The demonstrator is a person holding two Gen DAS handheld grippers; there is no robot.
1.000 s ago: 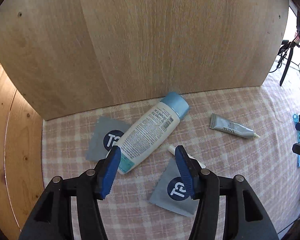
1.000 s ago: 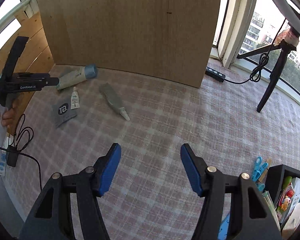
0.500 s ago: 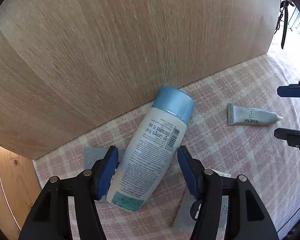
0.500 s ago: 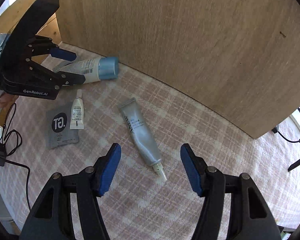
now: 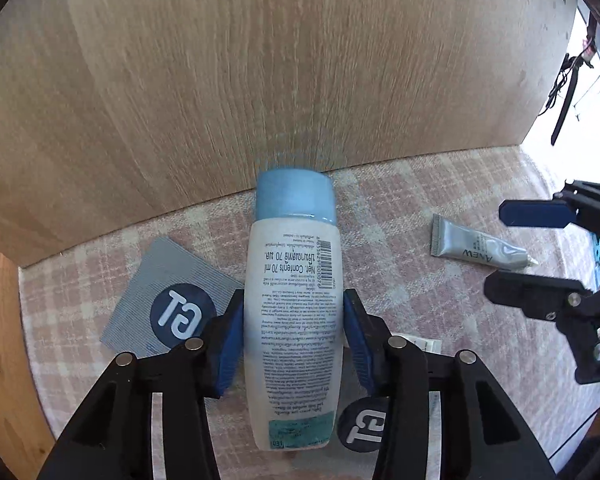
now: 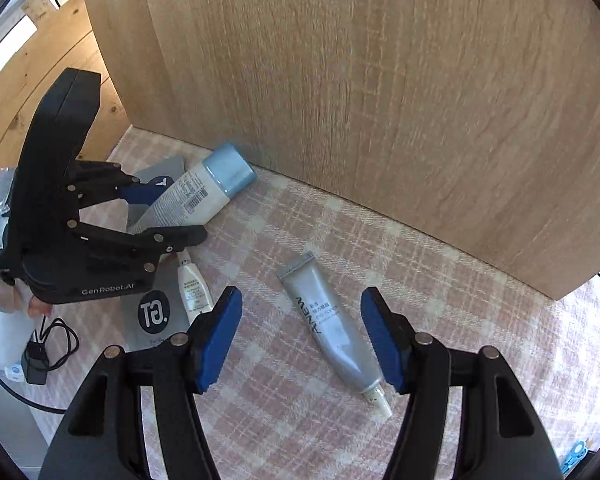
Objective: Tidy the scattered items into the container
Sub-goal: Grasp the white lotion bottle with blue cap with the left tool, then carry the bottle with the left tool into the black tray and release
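Behind everything, an upright wood-grain panel, matte and pale, forming a backstop to the desk, itself covered in soft pink checked cloth; on that cloth, lying flat, a white plastic bottle with rounded blue cap touching the panel's foot, probably rolled to rest there; straddled by the left gripper, blue fingers pressed to both flanks, seemingly clamped on it ready for lifting; beneath and beside, two thin grey sachets, flat and flexible; further right, a silver crimped tube lying loose between the spread fingers of the right gripper, released, likely lined up for pickup; smallest, a little white tube resting partly on a sachet; no container in view.
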